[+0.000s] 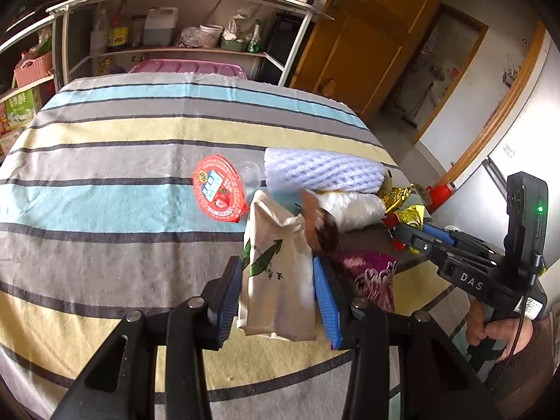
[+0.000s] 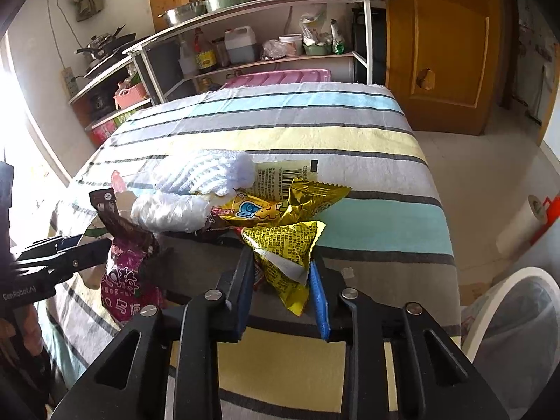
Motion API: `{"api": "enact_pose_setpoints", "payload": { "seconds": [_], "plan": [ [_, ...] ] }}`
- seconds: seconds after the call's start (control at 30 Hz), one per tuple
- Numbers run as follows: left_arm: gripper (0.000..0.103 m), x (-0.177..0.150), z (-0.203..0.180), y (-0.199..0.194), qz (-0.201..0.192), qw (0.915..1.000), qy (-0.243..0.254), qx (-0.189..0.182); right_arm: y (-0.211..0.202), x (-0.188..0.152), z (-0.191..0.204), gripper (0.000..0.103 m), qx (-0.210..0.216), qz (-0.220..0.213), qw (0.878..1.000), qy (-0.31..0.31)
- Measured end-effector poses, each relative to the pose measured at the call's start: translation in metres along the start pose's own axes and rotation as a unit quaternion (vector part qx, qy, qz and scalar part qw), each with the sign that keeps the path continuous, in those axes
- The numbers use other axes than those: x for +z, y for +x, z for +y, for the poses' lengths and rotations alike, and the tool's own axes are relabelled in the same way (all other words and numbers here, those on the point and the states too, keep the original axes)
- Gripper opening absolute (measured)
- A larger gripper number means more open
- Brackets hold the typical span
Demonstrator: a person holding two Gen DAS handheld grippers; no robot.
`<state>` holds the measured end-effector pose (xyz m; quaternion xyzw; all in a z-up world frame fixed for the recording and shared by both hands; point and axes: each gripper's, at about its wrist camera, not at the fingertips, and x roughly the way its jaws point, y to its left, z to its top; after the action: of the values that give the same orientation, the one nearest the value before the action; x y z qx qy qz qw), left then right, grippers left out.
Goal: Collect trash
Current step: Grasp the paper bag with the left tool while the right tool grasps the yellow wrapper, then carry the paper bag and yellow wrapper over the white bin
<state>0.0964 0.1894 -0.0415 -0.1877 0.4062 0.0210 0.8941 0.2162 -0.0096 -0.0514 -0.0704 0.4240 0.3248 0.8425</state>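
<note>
Trash lies in a loose pile on the striped cloth covering the table, near its front right part. I see my left gripper closed on a white paper bag printed with a green arrow; both blue pads press against its sides. Just beyond the bag sits a round red lid, apart from it, and a white foam net sleeve lies behind, with a roll of clear crumpled plastic touching its near side. A magenta wrapper rests just to the right of my left gripper.

My right gripper pinches a crinkled yellow wrapper with small black print; the wrapper's lower end hangs between the pads. Behind it lies a gold foil packet, partly under the foam sleeve. In the left view, a hand holds the right gripper's handle.

A metal shelf of bottles and bowls stands past the table, beside a wooden door. A white-rimmed bin stands at the lower right.
</note>
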Motion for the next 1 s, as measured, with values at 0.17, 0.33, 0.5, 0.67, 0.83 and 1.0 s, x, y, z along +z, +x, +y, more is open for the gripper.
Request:
{"api": "enact_pose_setpoints", "payload": {
  "seconds": [0.17,0.33,0.5,0.67,0.83,1.0],
  "plan": [
    [0.043,-0.002,-0.004,-0.006,-0.005,1.0000,0.004,-0.003,-0.007,-0.004,0.001,0.028,0.008,-0.003,1.000,0.002],
    [0.043,-0.003,-0.004,-0.016,-0.014,0.9999,0.005,0.002,-0.018,-0.008,0.000,0.027,0.019,-0.013,1.000,0.011],
    [0.043,0.000,-0.007,-0.032,-0.034,0.9993,0.011,0.013,-0.029,-0.012,-0.002,0.027,0.027,-0.027,0.999,0.024],
    [0.043,0.002,-0.009,-0.045,-0.049,0.9986,0.012,0.019,-0.039,-0.013,0.002,0.027,0.030,-0.038,0.998,0.027],
    [0.043,0.005,-0.018,-0.056,-0.061,0.9979,0.020,0.009,-0.052,-0.016,0.002,0.027,0.030,-0.051,0.998,0.029],
    [0.043,0.011,-0.038,-0.061,-0.070,0.9968,0.038,-0.011,-0.069,-0.021,-0.004,0.027,0.026,-0.065,0.997,0.041]
  ]
}}
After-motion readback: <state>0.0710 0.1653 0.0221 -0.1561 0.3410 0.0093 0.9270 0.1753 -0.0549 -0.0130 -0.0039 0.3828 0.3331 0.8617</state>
